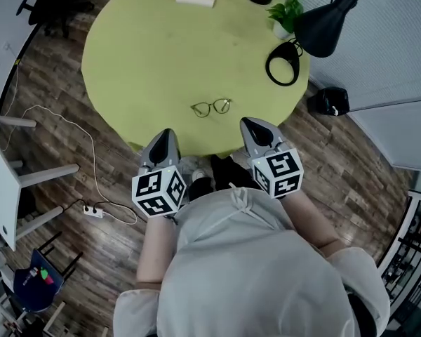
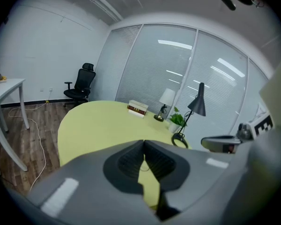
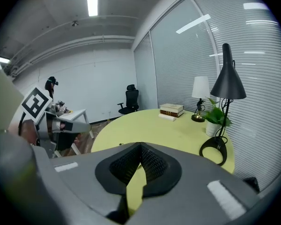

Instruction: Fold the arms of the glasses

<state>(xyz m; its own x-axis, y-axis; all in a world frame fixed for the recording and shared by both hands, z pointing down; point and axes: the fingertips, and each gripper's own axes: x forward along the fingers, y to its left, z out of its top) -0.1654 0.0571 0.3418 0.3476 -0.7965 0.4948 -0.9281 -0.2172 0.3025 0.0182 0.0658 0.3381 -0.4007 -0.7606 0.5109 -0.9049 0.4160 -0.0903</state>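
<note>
glasses (image 1: 211, 107) 1 on table (image 1: 147, 55) 1 | left tool (image 1: 166, 133) closed, empty | right tool (image 1: 249, 123) closed, empty

Setting: office. Glazed partition walls with slatted blinds (image 2: 178, 69), black swivel chair (image 2: 82, 86), white desk (image 2: 4, 86). Round yellow-green bench (image 1: 161, 55) carries desk lamp (image 1: 323, 23), books (image 2: 137, 108), potted plant (image 1: 288, 11). Wood-plank floor (image 1: 358, 167).

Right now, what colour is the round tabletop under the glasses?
The round tabletop is plain yellow-green, seen best in the head view.
</note>
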